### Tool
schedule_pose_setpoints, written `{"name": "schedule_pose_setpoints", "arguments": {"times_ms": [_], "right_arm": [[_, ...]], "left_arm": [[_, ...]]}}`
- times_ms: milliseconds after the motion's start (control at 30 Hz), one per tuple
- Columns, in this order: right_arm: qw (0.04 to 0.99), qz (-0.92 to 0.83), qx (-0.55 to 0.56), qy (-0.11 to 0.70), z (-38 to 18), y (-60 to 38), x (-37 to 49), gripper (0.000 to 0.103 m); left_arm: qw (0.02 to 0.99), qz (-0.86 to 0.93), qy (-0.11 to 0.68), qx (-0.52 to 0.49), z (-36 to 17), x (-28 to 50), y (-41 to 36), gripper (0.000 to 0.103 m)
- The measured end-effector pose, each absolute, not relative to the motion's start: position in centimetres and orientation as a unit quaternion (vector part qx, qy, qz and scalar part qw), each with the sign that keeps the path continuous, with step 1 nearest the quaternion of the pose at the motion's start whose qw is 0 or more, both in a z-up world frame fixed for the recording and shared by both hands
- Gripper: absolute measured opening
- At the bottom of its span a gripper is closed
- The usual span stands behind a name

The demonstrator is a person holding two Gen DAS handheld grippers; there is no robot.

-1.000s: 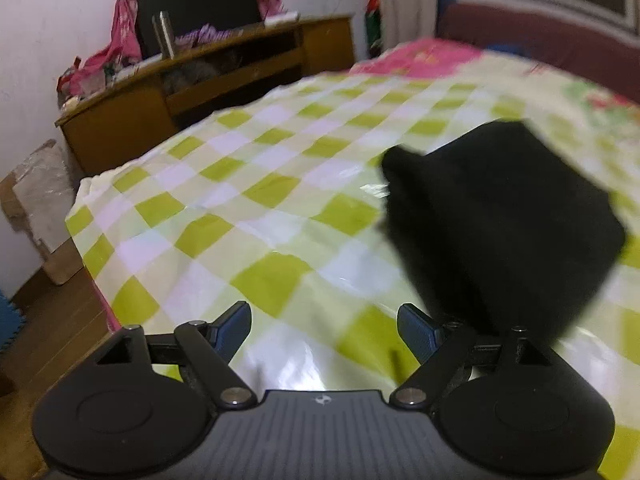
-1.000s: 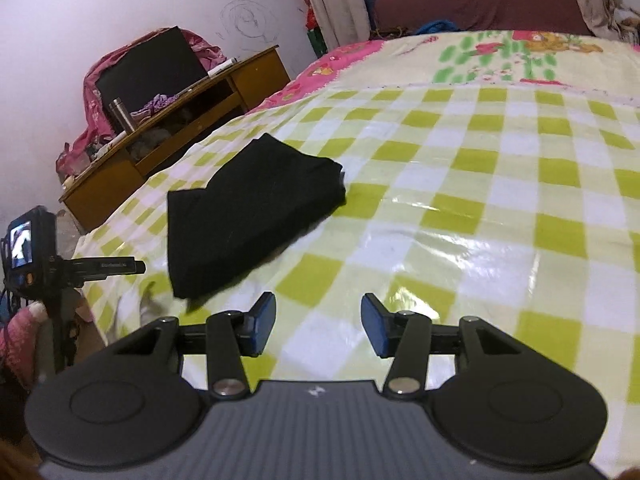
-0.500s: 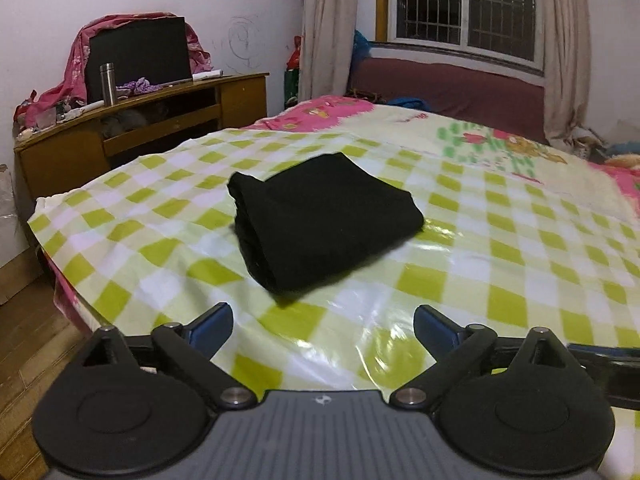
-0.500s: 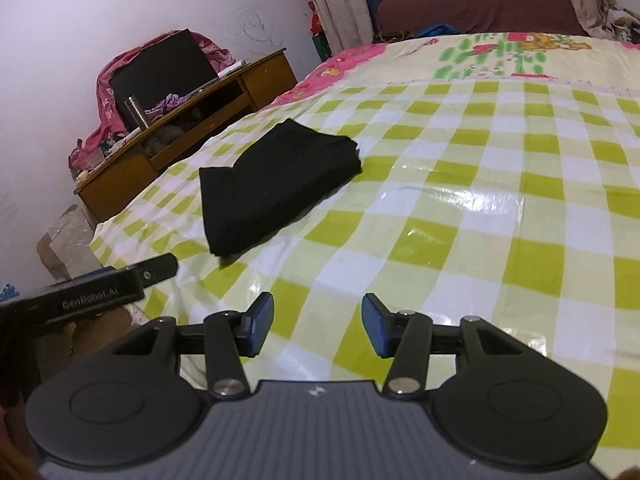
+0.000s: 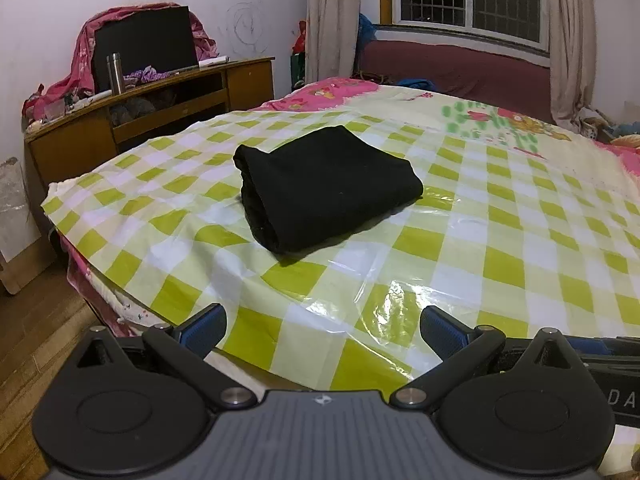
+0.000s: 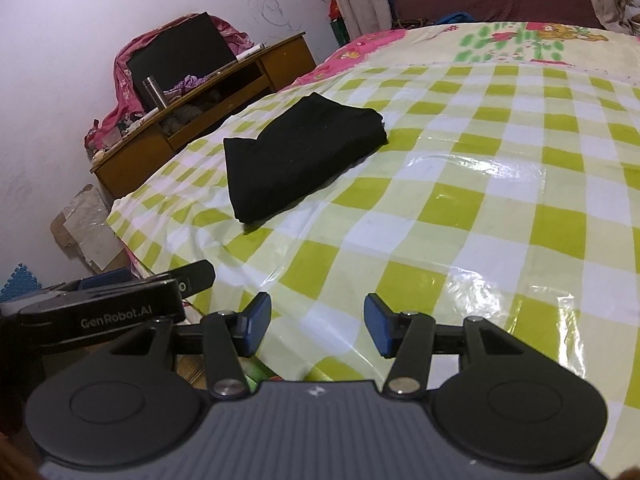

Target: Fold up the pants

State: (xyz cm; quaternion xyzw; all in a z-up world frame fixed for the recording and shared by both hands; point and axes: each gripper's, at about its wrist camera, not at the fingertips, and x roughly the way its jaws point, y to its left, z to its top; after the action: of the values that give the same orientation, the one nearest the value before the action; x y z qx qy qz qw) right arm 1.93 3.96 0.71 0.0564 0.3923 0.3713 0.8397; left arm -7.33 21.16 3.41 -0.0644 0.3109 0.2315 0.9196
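The black pants (image 5: 328,188) lay folded into a thick, compact bundle on the green-and-white checked sheet (image 5: 500,264) that covered the bed. In the left wrist view the bundle sat at about twelve o'clock from the left gripper (image 5: 322,330), well apart from it; in the right wrist view it sat at about eleven o'clock from the right gripper (image 6: 316,328). The rolled edge of the bundle faced the near left corner of the bed.

The left gripper was wide open, with only the shiny sheet between its blue pads (image 5: 204,328). Its jaws had just been opening, and nothing was between them. The right gripper was also open, though more narrowly, and it held nothing; under it there was only the checked sheet. Neither gripper touched the pants.

At nine o'clock in the right wrist view a black device with the letters "GenRobot.AI" (image 6: 104,308) was visible, probably the body of the left gripper, though only part of it was in view.

Behind the bed, at about ten o'clock, stood a wooden desk (image 5: 160,116) with a metal flask (image 5: 115,73) on it.
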Motion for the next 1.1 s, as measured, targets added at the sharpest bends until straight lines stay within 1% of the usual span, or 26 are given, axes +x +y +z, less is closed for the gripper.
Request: {"name": "schedule_pose_setpoints", "arguments": {"times_ms": [433, 567, 1100], "right_arm": [[0.835, 0.379, 0.054, 0.395, 0.6, 4.1, 1.4, 0.054], [0.833, 0.384, 0.051, 0.396, 0.6, 4.3, 1.2, 0.057], [0.831, 0.385, 0.055, 0.399, 0.4, 4.1, 0.9, 0.058]], "left_arm": [[0.920, 0.243, 0.300, -0.062, 3.9, -7.6, 20.6, 0.103], [0.922, 0.241, 0.300, -0.055, 4.0, -7.7, 20.3, 0.103], [0.922, 0.247, 0.295, -0.040, 4.1, -7.9, 19.6, 0.103]]}}
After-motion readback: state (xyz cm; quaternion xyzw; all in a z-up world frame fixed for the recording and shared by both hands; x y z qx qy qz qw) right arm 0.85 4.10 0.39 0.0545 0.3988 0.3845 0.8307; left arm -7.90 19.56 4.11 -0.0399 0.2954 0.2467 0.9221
